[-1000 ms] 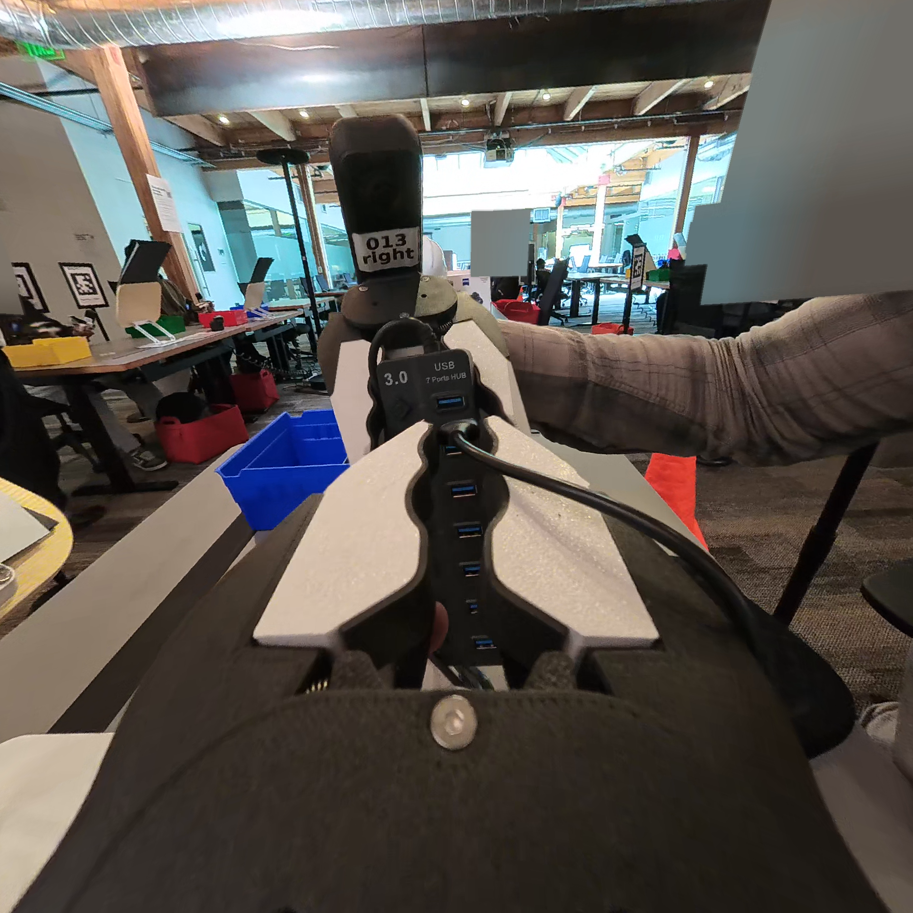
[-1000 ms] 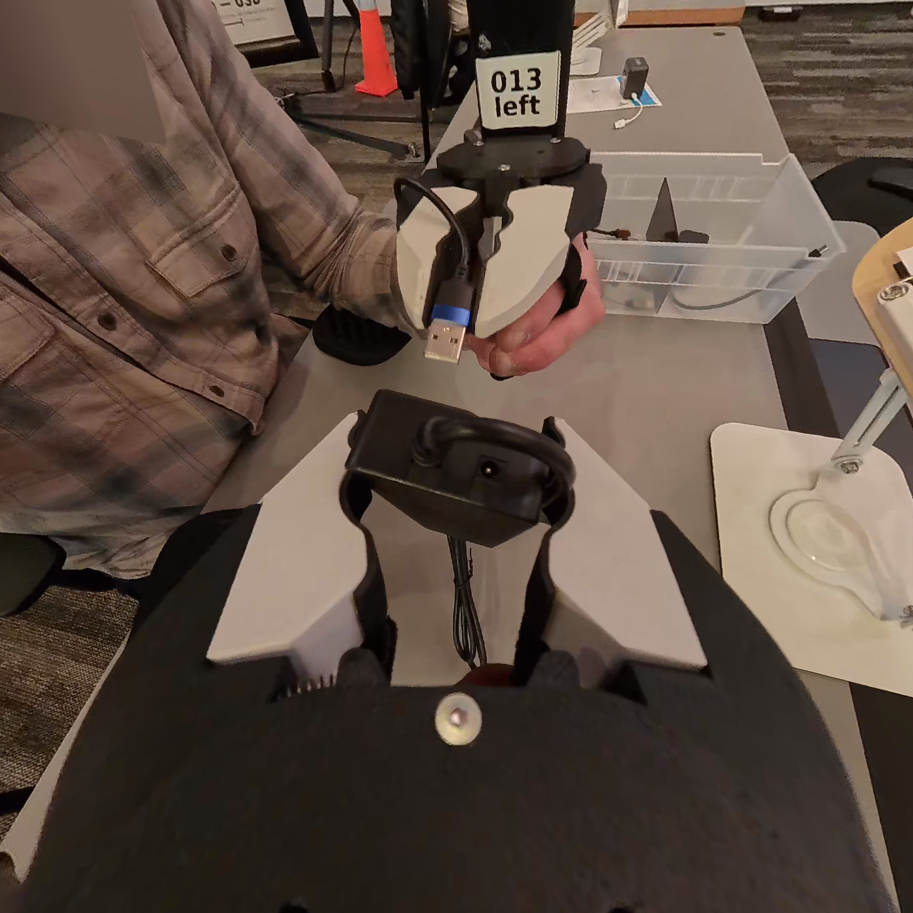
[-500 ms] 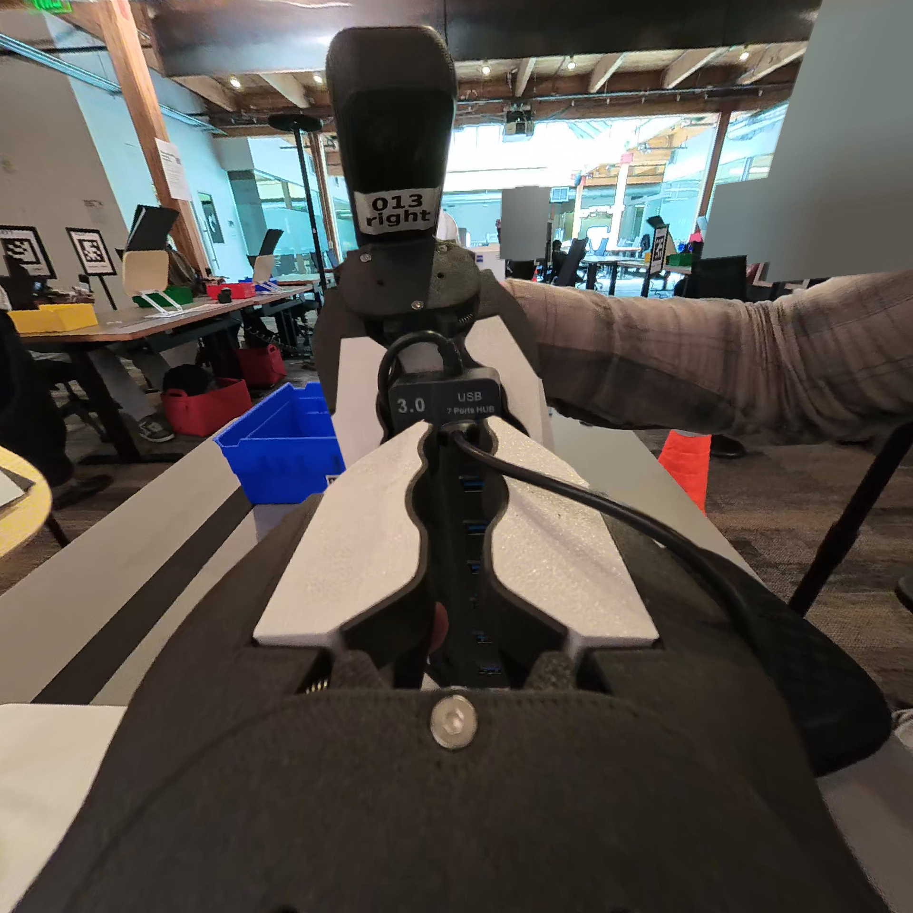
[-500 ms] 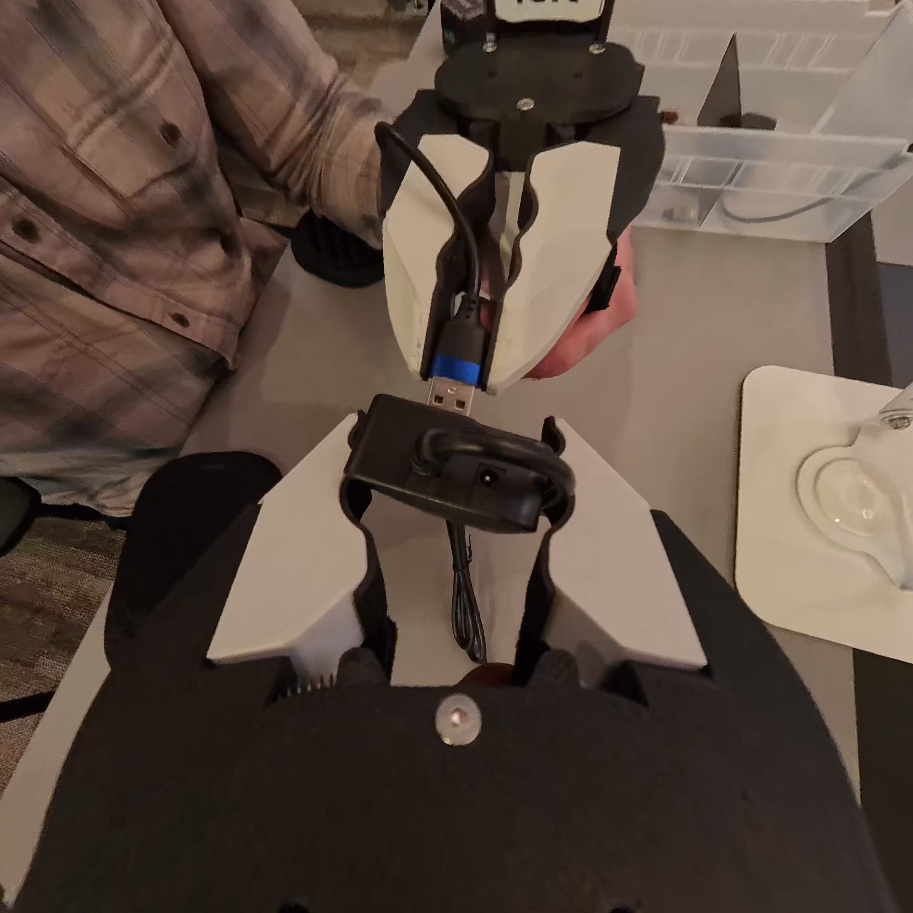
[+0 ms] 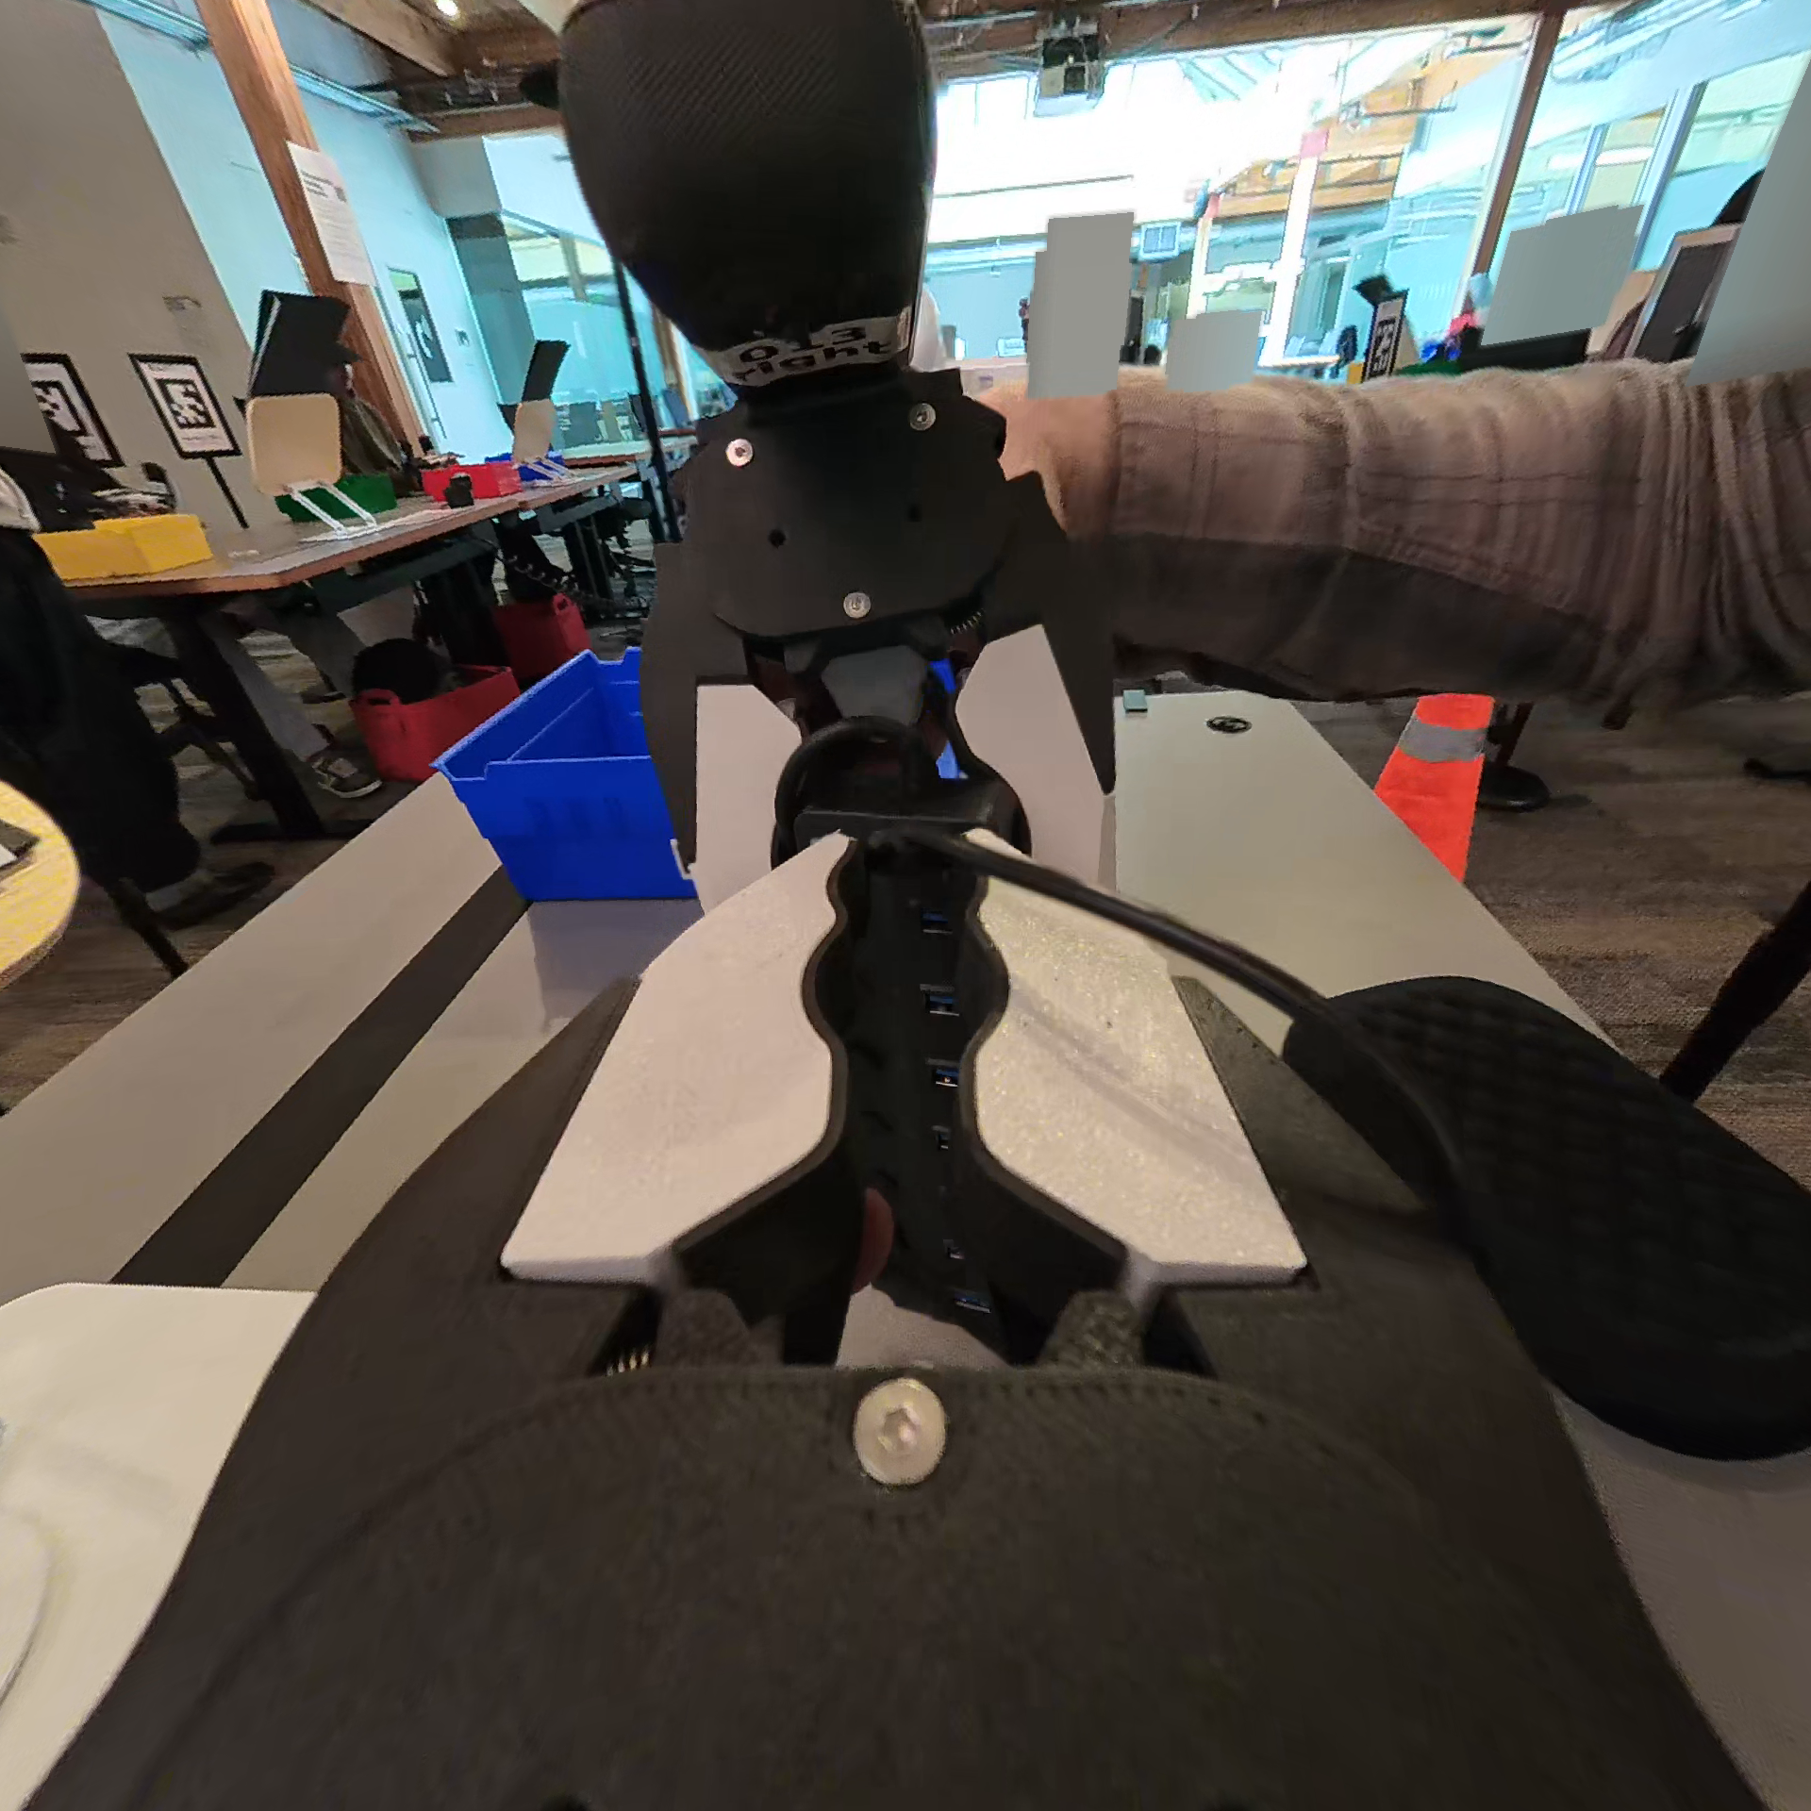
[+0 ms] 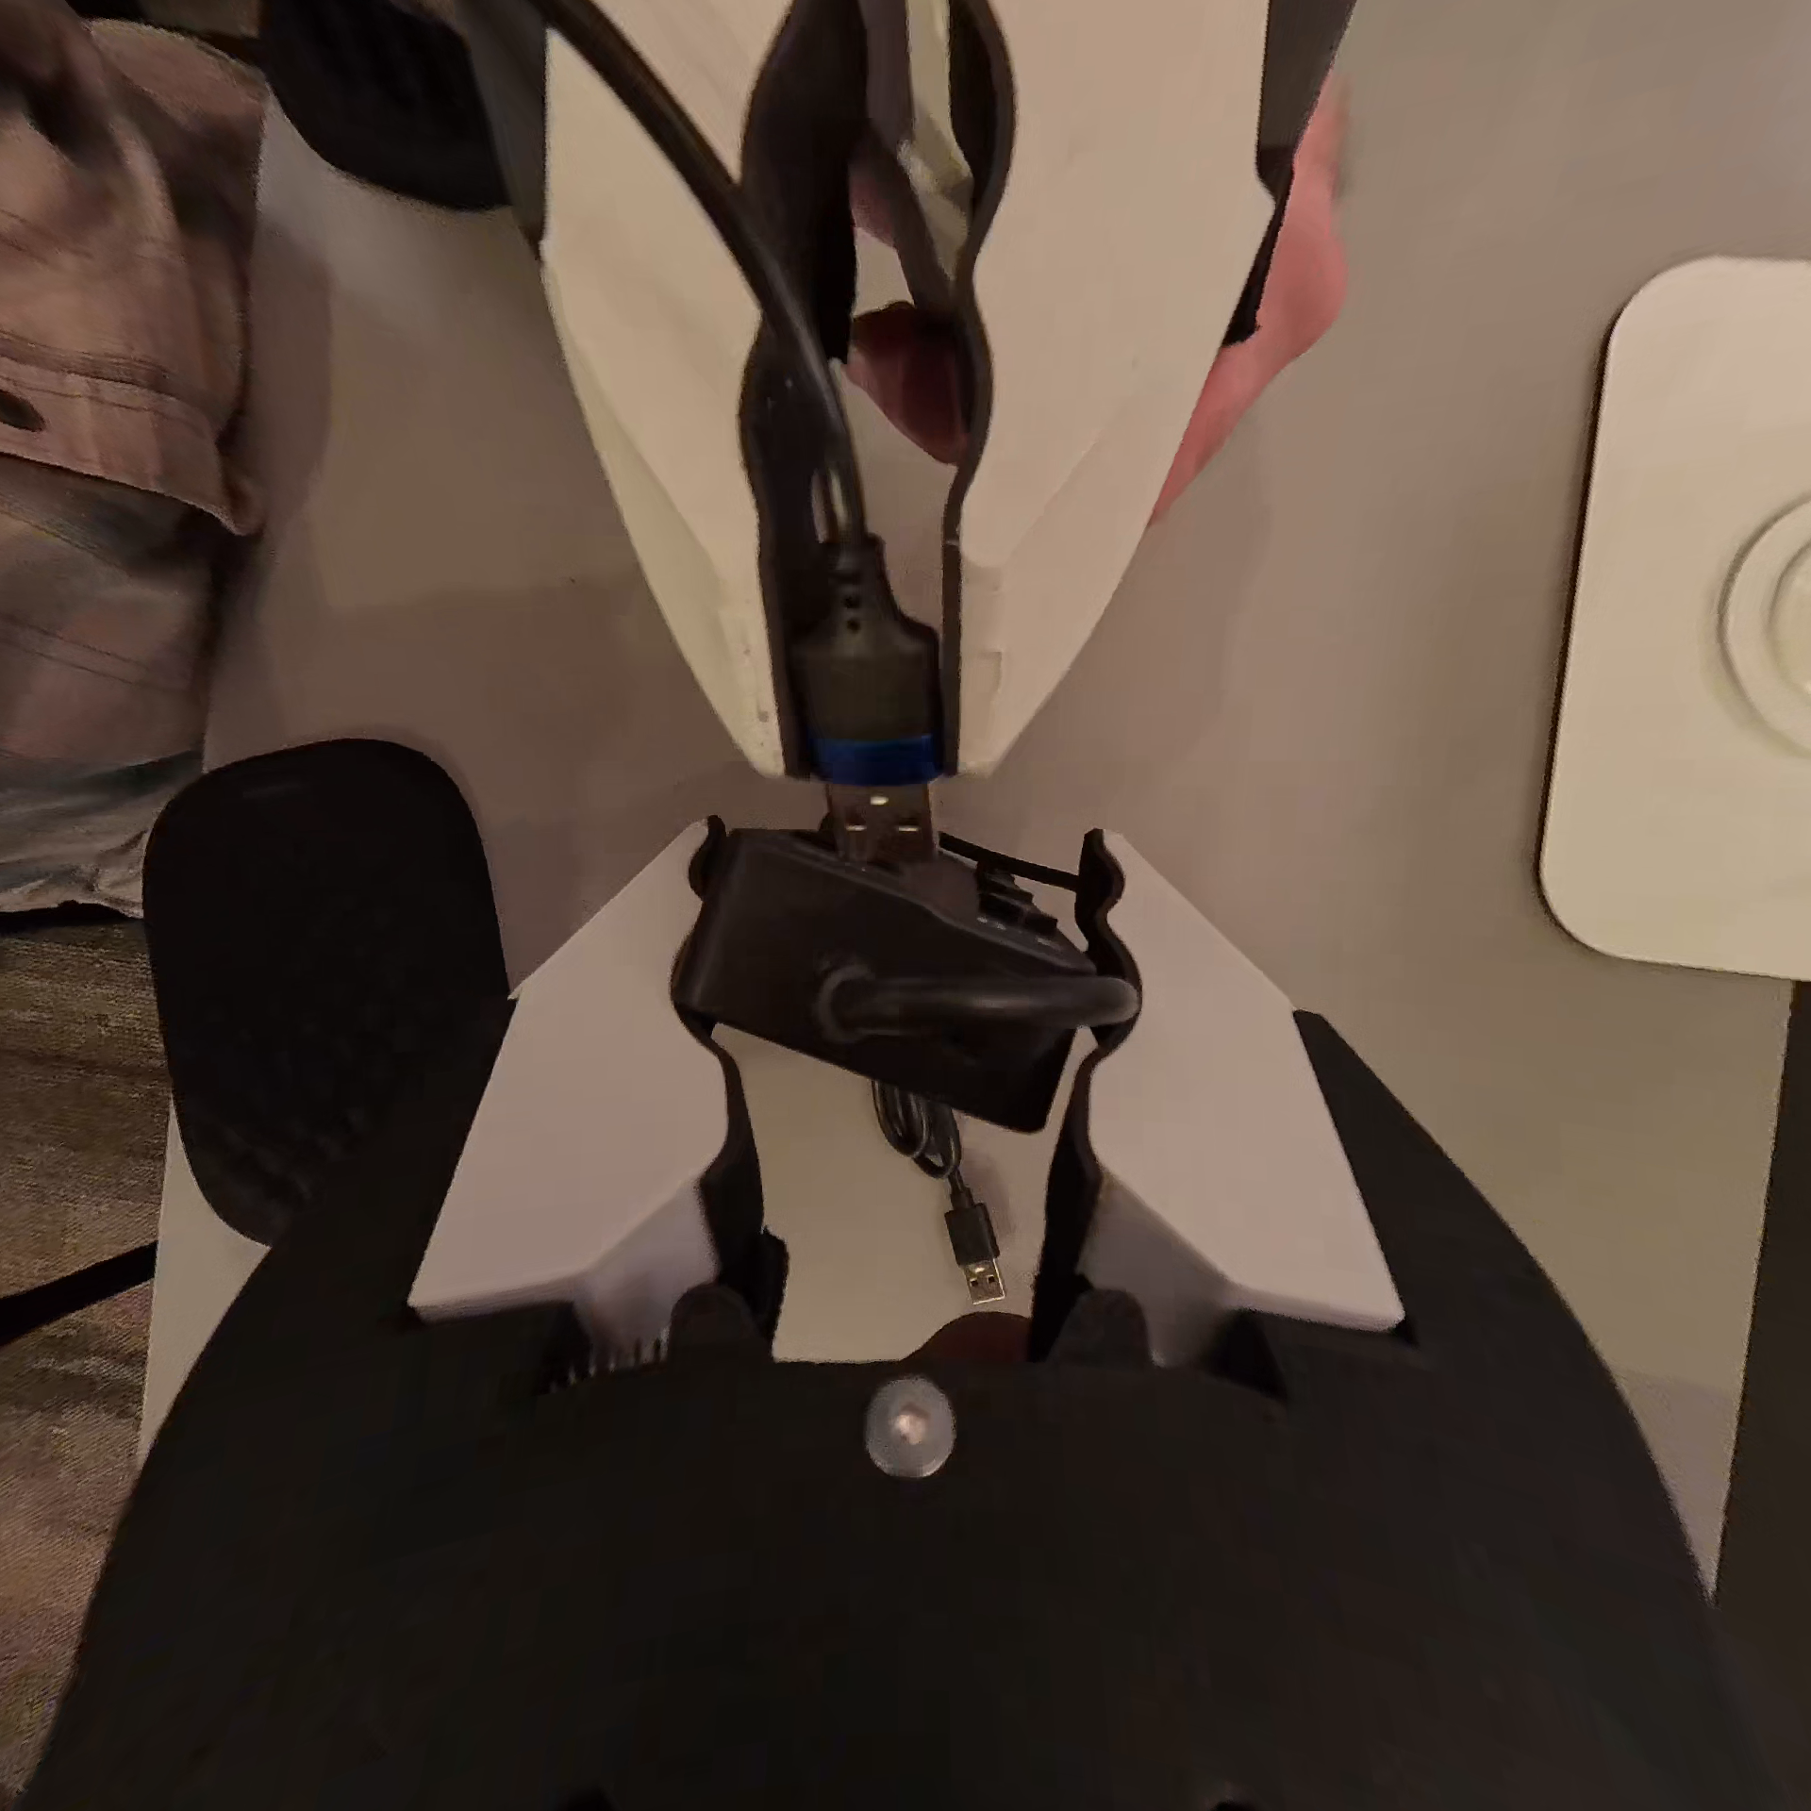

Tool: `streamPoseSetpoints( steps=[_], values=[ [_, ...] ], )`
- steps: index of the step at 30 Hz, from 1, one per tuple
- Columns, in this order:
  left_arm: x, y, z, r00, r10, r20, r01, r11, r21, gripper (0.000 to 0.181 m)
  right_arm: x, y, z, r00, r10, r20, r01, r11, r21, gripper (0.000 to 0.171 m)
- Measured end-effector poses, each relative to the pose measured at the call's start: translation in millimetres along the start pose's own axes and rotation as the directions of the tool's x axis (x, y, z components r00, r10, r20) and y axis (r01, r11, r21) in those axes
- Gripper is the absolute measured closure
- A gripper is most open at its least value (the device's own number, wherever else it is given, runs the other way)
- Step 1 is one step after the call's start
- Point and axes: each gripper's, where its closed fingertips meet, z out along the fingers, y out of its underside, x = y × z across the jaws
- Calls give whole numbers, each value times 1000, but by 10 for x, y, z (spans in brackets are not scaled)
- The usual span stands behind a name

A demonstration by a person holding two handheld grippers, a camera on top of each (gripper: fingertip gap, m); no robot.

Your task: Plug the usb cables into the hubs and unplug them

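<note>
While you hold both tools face to face over the grey table [image 6: 1421, 588], your left gripper [image 6: 867, 774] has its jaws pressed together on the USB plug [image 6: 867, 686], a black moulded body with a blue band. Its metal tip sticks out past the jaws and meets the top face of the hub [image 6: 882, 970]; how deep it sits in the port you cannot tell, because the picture is blurred there. The round black cable [image 6: 715, 196] runs back along the left jaw and is cut off at the top edge. Your right gripper [image 6: 897, 853] has its jaws partly apart and closed on the hub, a smooth black plastic bar held between the white, grainy fingers [image 5: 706, 1058]. Below the hub, between these jaws, a thin cable with a second small plug [image 6: 975, 1259] hangs. Right of the jaws lies a white rounded mat [image 6: 1666, 637], cut off by the frame.
</note>
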Motion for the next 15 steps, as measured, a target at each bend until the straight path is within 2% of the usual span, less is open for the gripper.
streamPoseSetpoints(
  steps=[6, 15],
  values=[
    [53, 116, 64, 1000, -10, -28, 10, 1000, -19, 166, 48, 130, 164, 997, 78, -19, -79, 994, -71, 101],
    [122, 208, 62, 996, -4, -93, 2, 1000, -24, 166, 11, 137, 153, 1000, 26, -12, -27, 998, -52, 100]
  ],
)
